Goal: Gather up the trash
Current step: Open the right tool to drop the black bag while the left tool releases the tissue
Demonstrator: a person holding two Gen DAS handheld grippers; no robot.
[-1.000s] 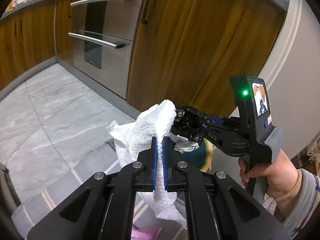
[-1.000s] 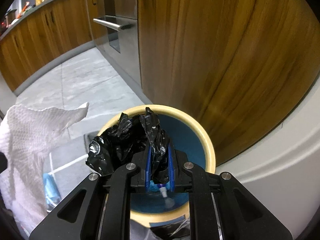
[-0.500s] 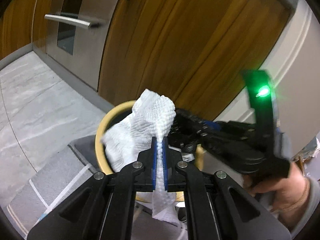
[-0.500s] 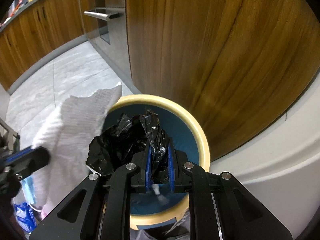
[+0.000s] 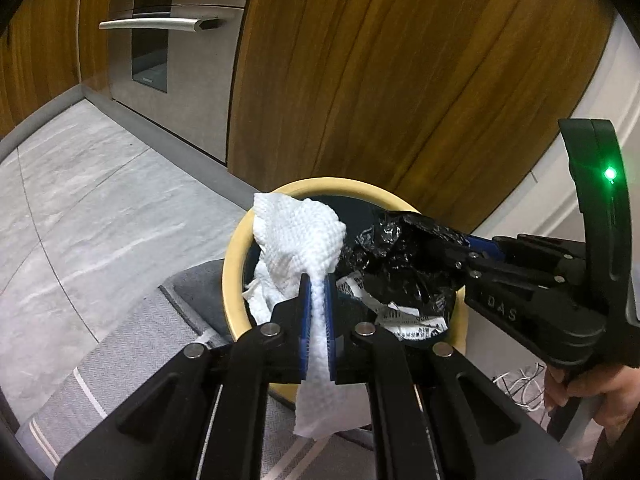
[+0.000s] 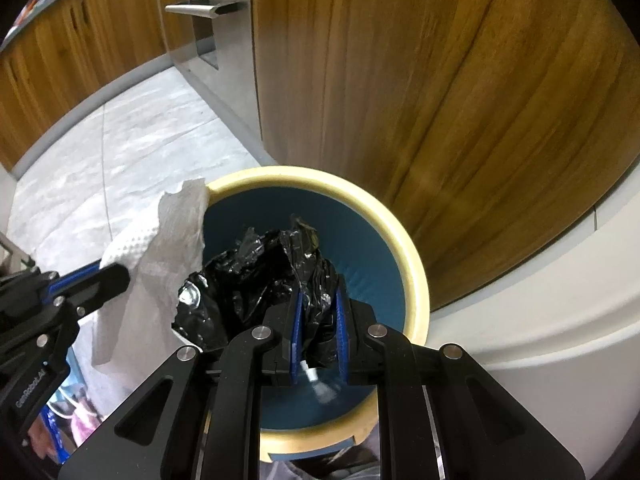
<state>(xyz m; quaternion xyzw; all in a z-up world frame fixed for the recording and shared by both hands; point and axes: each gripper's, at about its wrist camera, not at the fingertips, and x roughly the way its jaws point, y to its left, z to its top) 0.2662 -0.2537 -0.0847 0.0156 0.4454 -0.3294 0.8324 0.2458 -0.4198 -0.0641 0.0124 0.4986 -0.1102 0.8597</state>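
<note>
Two grippers hang over the round, yellow-rimmed bin [image 6: 416,276]: the left gripper [image 5: 316,312] pinches a dimpled white paper towel [image 5: 300,232], the right gripper [image 6: 318,320] clamps crinkled black plastic [image 6: 248,276].

Your left wrist cam sits just behind its fingers, looking fwd and down at the bin [image 5: 234,264] from its near-left rim. Your right wrist cam looks steeply down into the same bin [image 6: 416,264] from the near rim, v. close. Both share bin, wood cabinet [image 5: 400,80], floor.

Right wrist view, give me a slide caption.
Right gripper holds crumpled black plastic over the yellow-rimmed bin.
</note>
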